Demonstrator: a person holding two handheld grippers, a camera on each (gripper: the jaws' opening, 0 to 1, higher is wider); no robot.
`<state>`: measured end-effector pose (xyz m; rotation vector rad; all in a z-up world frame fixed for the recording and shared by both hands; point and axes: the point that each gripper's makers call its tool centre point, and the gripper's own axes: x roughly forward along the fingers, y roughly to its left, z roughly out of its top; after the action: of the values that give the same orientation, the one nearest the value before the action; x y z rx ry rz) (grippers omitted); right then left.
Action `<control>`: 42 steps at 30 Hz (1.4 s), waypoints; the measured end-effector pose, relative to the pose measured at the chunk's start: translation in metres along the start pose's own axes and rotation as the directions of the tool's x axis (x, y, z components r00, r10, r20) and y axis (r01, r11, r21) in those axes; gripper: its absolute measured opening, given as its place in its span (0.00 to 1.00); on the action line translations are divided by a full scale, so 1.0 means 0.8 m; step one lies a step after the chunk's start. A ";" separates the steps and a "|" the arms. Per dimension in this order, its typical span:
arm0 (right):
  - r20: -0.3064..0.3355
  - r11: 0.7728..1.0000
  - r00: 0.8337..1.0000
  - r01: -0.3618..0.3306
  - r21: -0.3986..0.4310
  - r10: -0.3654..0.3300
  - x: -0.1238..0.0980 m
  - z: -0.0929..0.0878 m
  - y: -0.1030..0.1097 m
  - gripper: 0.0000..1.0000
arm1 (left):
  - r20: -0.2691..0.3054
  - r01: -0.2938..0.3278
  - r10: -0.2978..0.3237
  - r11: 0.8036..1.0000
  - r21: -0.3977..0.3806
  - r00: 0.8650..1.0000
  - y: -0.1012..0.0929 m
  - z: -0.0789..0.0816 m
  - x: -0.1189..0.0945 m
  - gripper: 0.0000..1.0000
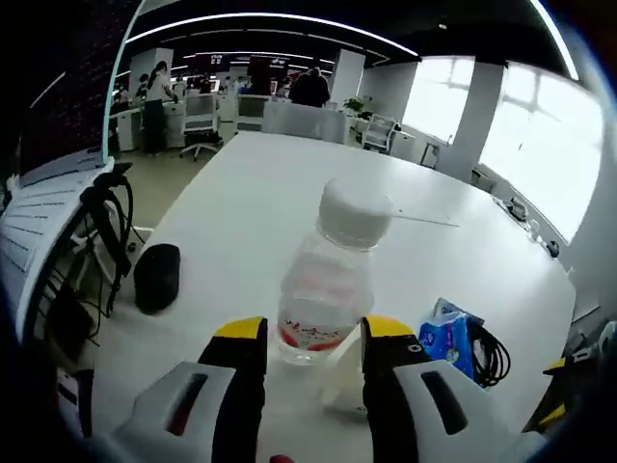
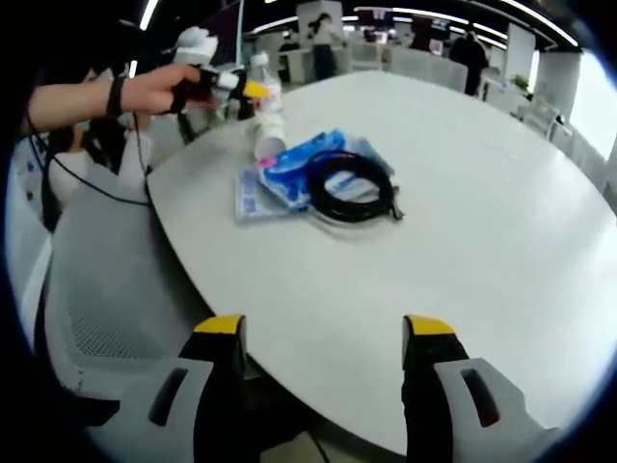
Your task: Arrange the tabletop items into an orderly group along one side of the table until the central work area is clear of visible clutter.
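Open table lies right of the coiled cable and tissue pack; beyond the bottle it is open too.

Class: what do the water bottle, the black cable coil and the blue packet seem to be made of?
Water bottle: clear, glossy plastic, probably; the table shows through it, and its white cap looks matte. Black cable coil: rubbery or plastic sheathing, dull sheen. Blue packet: thin plastic film, seemingly; it is crinkled and shiny.

We see an open office: bright windows, ceiling light strips, a white column, grey chair.
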<state>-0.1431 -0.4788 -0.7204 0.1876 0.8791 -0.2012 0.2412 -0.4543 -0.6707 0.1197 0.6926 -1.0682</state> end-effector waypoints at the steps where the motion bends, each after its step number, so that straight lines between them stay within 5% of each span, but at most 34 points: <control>1: -0.002 1.000 1.000 -0.001 -0.011 0.001 0.000 0.000 0.002 0.65 | 0.002 -0.003 0.003 1.000 -0.001 1.000 0.001 -0.001 -0.003 0.36; 20: -0.020 0.996 1.000 0.010 -0.085 -0.011 0.005 -0.003 0.008 0.60 | -0.028 -0.009 0.008 0.999 -0.053 1.000 0.009 -0.054 -0.056 0.37; 25: 0.016 0.999 1.000 0.021 -0.044 -0.021 0.003 0.002 0.003 0.57 | -0.037 -0.005 0.003 0.998 -0.059 0.999 0.005 -0.065 -0.062 0.37; 32: 0.002 0.999 0.999 0.035 -0.031 -0.035 0.002 -0.003 0.001 0.56 | -0.042 -0.006 0.004 0.999 -0.042 0.999 0.008 -0.063 -0.060 0.37; 42: 0.014 0.999 1.000 0.012 0.032 -0.012 0.002 -0.008 0.012 0.58 | -0.012 0.026 -0.026 0.999 0.033 1.000 0.003 -0.023 -0.042 0.39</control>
<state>-0.1447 -0.4684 -0.7247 0.2109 0.8633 -0.2277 0.2249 -0.4197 -0.6668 0.1463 0.6883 -1.1049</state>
